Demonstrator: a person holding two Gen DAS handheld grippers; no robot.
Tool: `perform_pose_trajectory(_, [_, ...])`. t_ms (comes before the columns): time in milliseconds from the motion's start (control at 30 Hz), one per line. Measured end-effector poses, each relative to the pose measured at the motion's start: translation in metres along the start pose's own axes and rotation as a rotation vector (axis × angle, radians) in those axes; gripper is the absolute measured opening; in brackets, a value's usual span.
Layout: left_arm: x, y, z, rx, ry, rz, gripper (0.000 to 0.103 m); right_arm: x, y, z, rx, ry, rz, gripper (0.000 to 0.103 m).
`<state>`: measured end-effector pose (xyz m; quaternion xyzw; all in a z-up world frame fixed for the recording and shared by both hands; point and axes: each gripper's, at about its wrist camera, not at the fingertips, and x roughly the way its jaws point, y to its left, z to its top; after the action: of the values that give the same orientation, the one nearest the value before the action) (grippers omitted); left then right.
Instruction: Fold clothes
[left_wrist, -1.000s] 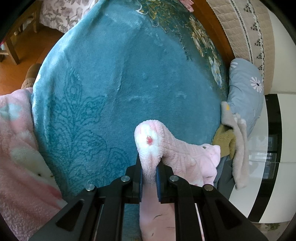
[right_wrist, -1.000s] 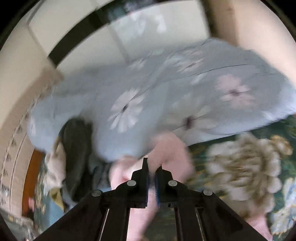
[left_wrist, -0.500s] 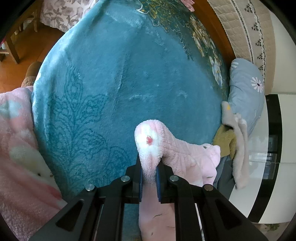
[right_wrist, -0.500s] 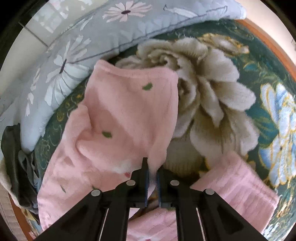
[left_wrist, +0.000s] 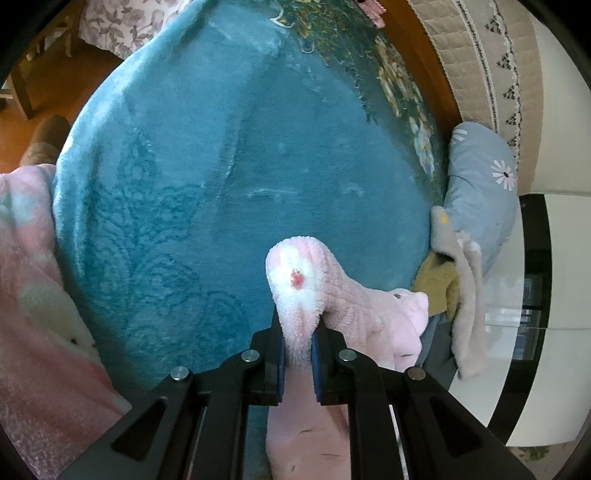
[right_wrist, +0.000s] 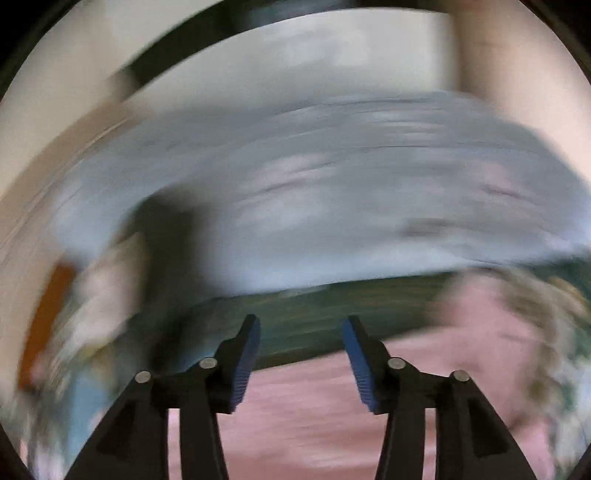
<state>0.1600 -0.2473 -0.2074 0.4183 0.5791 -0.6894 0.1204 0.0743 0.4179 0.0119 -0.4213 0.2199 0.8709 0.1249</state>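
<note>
A fluffy pink garment with a white flower patch lies on the teal blanket. My left gripper is shut on a raised fold of it, with the rest trailing right and under the gripper. In the right wrist view, which is heavily blurred by motion, my right gripper is open and empty above the pink garment, which spreads below and to the right of the fingers.
A pale blue daisy-print pillow lies at the right, blurred in the right wrist view. Beige and olive clothes are piled beside it. A pink blanket lies at the left. A wooden floor lies beyond.
My right gripper has opened and let go of the pink garment, and it is swinging fast, blurring its view. My left gripper holds its fold still.
</note>
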Motion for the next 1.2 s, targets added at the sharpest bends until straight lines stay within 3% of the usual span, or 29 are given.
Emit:
perform_pose_trajectory(100, [0.001,-0.001,0.001,0.001,0.001,-0.017,0.011,0.053,0.116,-0.011,-0.199,0.191,0.254,0.056])
perform_pose_trajectory(200, [0.004,-0.002,0.002,-0.003,0.007,-0.029,0.011,0.117,0.233,-0.051,-0.371,0.424,0.379,0.056])
perform_pose_trajectory(333, [0.005,-0.009,0.001,0.034,0.019,-0.039,0.011,0.178,0.339,-0.090,-0.548,0.571,0.383,0.056])
perform_pose_trajectory(500, [0.006,-0.001,0.003,0.009,0.028,-0.050,0.011,0.215,0.414,-0.129,-0.744,0.699,0.360,0.056])
perform_pose_trajectory(600, [0.008,0.002,0.005,-0.004,0.034,-0.058,0.011,0.233,0.436,-0.151,-0.867,0.709,0.285,0.056])
perform_pose_trajectory(733, [0.009,0.003,0.006,-0.007,0.043,-0.068,0.011,0.253,0.434,-0.167,-0.915,0.753,0.220,0.056])
perform_pose_trajectory(867, [0.012,0.006,0.008,-0.021,0.055,-0.081,0.011,0.260,0.417,-0.171,-0.937,0.804,0.223,0.056])
perform_pose_trajectory(1033, [0.015,0.007,0.010,-0.032,0.076,-0.110,0.011,0.257,0.408,-0.173,-0.949,0.800,0.243,0.055])
perform_pose_trajectory(1200, [0.017,0.002,0.010,-0.020,0.091,-0.116,0.011,0.243,0.414,-0.179,-1.020,0.737,0.280,0.034])
